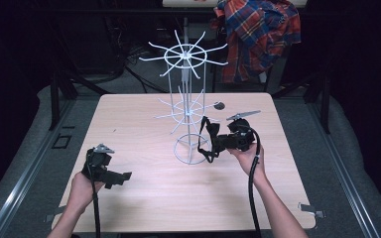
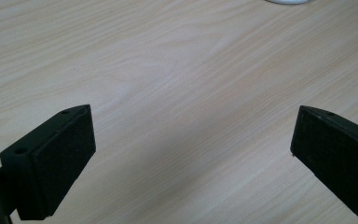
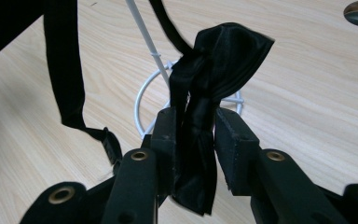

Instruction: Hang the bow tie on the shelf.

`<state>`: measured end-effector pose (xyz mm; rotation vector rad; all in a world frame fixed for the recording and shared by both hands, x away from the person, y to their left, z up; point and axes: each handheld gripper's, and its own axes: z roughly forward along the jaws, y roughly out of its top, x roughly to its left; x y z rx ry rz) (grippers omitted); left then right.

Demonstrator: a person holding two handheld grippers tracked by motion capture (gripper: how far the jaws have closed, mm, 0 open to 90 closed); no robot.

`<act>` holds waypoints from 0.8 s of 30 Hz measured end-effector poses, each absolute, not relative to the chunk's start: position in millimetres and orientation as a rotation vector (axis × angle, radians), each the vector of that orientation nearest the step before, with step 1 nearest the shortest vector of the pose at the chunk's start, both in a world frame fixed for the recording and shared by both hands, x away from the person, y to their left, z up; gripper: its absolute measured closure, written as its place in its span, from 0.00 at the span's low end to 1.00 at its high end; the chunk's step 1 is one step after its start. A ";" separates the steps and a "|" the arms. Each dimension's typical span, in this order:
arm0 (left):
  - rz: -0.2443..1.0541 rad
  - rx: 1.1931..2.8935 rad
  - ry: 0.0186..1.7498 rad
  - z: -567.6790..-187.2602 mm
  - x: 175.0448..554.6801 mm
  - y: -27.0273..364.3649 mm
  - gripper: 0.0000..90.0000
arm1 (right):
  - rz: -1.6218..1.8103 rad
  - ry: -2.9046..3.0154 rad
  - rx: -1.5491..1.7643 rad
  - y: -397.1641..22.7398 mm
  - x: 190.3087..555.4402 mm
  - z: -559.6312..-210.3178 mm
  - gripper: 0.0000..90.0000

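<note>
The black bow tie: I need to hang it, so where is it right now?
The black bow tie sits clamped in the right gripper, right of the white wire rack near its ring base.

The black satin bow tie stands bunched and upright, its knotted middle pinched between two black pads while one glossy, pleated wing fans out above them. Its narrow black strap loops up and away, then hangs down in a slack band whose clasp end dangles just above the pale wood counter. In the high view the bow tie sits just beside the ring foot of the white wire stand.
</note>
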<state>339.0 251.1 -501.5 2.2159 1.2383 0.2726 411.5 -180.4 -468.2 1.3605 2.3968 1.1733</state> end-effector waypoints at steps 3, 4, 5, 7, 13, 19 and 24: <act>0.272 2.217 1.237 -501.5 339.1 251.2 0.00 | 1.173 2.398 1.359 -180.0 411.5 -468.9 0.75; 0.272 2.216 1.237 -501.5 339.0 251.1 0.00 | 1.173 2.397 1.360 -180.2 411.3 -468.9 0.74; 0.273 2.214 1.237 -501.5 338.9 251.1 0.00 | 1.176 2.394 1.363 -180.3 411.2 -468.9 0.73; 0.271 2.209 1.243 -501.5 338.5 251.2 0.00 | 1.173 2.394 1.365 -181.9 411.0 -468.2 0.70; 0.273 2.206 1.241 -501.3 338.8 253.0 0.00 | 1.168 2.404 1.361 -187.2 407.1 -463.5 0.59; 0.270 2.199 1.242 -501.2 338.6 252.7 0.00 | 1.119 2.378 1.361 -191.9 398.5 -454.6 0.47; 0.271 2.196 1.239 -500.5 338.1 252.4 0.00 | 1.079 2.360 1.351 -198.9 389.7 -448.0 0.36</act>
